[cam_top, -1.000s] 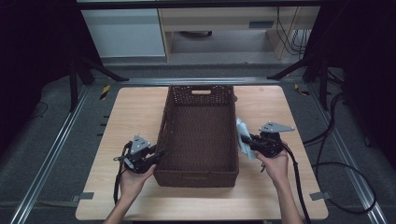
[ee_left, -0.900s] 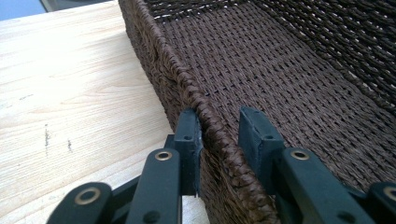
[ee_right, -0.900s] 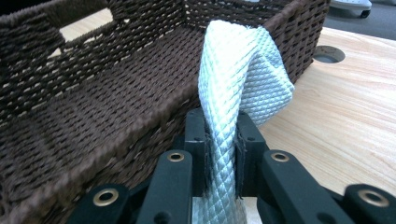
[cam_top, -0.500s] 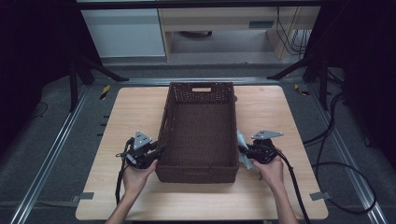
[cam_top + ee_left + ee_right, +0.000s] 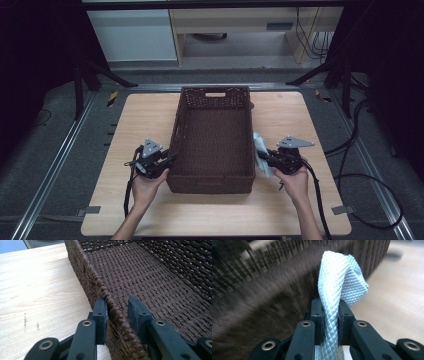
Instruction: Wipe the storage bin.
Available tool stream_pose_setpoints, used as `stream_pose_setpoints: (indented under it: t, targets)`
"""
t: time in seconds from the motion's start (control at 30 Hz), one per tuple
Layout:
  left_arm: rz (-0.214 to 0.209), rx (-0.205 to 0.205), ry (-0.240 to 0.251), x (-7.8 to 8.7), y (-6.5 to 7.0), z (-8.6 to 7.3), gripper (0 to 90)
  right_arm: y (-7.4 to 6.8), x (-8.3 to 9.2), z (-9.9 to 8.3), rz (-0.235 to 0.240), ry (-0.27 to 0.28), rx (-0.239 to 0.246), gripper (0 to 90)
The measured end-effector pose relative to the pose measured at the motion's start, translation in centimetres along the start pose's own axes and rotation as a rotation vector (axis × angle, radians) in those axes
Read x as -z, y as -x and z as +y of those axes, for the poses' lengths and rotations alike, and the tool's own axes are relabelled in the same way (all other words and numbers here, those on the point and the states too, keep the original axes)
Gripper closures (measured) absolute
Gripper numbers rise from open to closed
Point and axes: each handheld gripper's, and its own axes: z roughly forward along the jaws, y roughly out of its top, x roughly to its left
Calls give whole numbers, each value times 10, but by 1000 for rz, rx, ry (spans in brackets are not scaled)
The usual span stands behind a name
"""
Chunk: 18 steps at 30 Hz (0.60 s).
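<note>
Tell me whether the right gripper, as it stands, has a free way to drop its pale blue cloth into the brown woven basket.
Probably yes: right gripper holds the pale blue cloth beside the brown woven basket, whose open top looks unobstructed.

From my station I see a pale wooden table top [image 5: 150,120] on a grey carpeted floor [image 5: 45,165], flanked by long metal floor rails [image 5: 60,165]. Behind stand a white cabinet [image 5: 132,35] and a beige open-fronted shelf unit [image 5: 235,30]; black cables [image 5: 360,165] trail at right, and the surroundings are dark.
</note>
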Motion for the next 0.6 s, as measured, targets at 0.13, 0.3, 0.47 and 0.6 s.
stream_pose_setpoints:
  t: [0.13, 0.3, 0.47, 0.6]
  targets:
    - [3, -1, -1, 0, 0, 0, 682, -6, 11, 6, 8, 22, 28, 792]
    - [5, 2, -1, 0, 0, 0, 683, -4, 0, -6, -1, -56, 15, 793]
    - [10, 0, 1, 0, 1, 0, 683, -2, -14, -24, -16, -158, -16, 793]
    - [8, -3, -3, 0, 1, 0, 682, -4, -25, -37, -27, -232, -47, 792]
